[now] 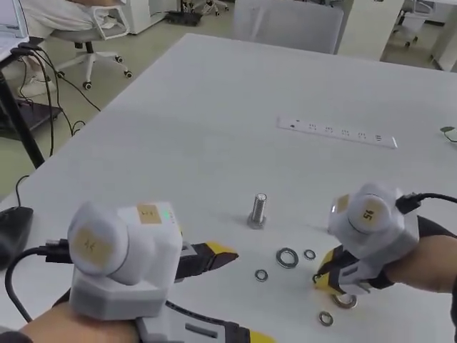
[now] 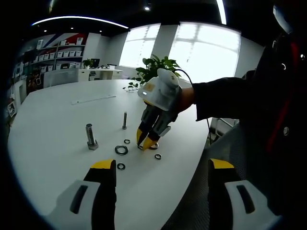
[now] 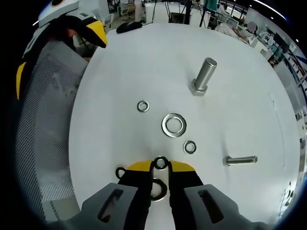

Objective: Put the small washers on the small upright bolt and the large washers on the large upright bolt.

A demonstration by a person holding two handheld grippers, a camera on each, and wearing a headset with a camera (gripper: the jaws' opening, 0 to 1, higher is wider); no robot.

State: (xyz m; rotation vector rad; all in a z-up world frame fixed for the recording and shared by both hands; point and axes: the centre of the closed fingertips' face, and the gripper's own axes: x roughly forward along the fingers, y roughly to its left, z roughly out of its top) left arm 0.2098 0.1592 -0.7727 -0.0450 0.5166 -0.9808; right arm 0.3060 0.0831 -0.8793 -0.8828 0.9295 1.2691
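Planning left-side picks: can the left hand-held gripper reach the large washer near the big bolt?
Likely yes: left hand-held gripper is open, and only a small washer lies between it and the large washer. The right hand-held gripper sits close beside it, so clearance looks tight.

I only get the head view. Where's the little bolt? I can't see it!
Observer: The left gripper view shows the small bolt standing upright on the table, beyond the large washer.
Operator: Is the right gripper holding something?
Observer: Yes; its own view shows the right gripper shut on a small washer.
Operator: And the other one?
Observer: The left gripper is wide open, holding nothing, in its own view.
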